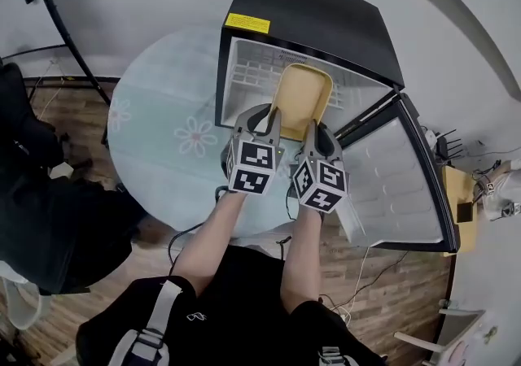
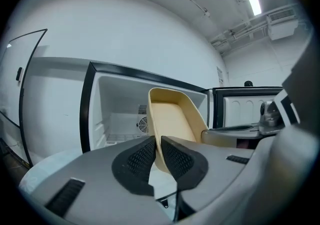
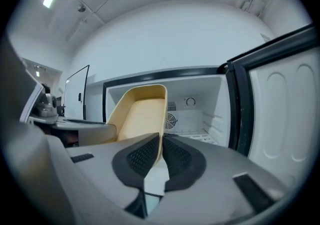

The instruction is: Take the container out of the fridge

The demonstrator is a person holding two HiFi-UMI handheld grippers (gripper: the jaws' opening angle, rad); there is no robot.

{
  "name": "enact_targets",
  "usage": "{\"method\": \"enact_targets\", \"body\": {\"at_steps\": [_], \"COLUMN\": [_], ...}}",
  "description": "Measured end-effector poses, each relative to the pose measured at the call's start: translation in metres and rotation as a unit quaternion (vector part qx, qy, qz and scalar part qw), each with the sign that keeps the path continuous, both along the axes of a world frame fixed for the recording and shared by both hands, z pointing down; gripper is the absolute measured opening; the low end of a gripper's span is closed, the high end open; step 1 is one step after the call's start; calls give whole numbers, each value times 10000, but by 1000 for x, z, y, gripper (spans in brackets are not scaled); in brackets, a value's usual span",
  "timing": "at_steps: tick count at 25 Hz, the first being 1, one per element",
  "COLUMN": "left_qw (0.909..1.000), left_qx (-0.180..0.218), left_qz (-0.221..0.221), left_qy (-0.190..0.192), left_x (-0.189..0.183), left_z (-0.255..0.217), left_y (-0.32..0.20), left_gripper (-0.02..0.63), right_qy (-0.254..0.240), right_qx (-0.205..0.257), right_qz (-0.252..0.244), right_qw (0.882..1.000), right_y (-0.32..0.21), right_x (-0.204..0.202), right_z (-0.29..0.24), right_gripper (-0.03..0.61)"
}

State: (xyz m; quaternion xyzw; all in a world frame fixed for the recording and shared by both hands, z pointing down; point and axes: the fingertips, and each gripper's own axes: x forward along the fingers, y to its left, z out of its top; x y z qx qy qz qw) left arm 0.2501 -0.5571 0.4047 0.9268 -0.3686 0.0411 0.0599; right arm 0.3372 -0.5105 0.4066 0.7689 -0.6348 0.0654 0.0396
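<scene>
We hold the yellow container (image 1: 303,96) between our two grippers, in front of the open black fridge (image 1: 317,15). Its far end points toward the white cavity, and we cannot tell whether that end is past the opening. The left gripper (image 2: 156,141) has its fingers (image 2: 137,159) clenched on the container's left wall, the thin rim pinched between the dark ribbed pads. The right gripper (image 3: 161,141) is likewise clamped on the right wall. From both gripper views the container tilts upward away from us, and its hollow shows nothing inside. The fridge door (image 1: 391,177) stands swung wide to our right, its white inner lining facing up in the head view. The fridge sits on a round desk (image 1: 163,112) with a pale flowered cover. Inside the fridge we see a wire shelf and a fan grille on the back wall.
</scene>
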Motion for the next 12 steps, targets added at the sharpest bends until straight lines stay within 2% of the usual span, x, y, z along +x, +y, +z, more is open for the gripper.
{"method": "enact_targets", "body": {"at_steps": [4,8,12], "left_qw": [9998,9999,9995], "left_qx": [149,103,115], "left_qz": [-67,-139,-274], "left_qy": [78,9,98], "left_x": [-5,-7,-9], "left_z": [-10,-10,-15], "left_y": [19,41,70], "left_gripper": [35,37,38], "right_qy": [50,60,75], "right_qx": [132,167,157], "right_qz": [-122,-270,-425], "right_qw": [9998,9995,9989], "right_y": [18,39,64], "right_x": [-5,-4,-5], "right_z": [-10,-15,-20], "right_gripper": [25,23,21]}}
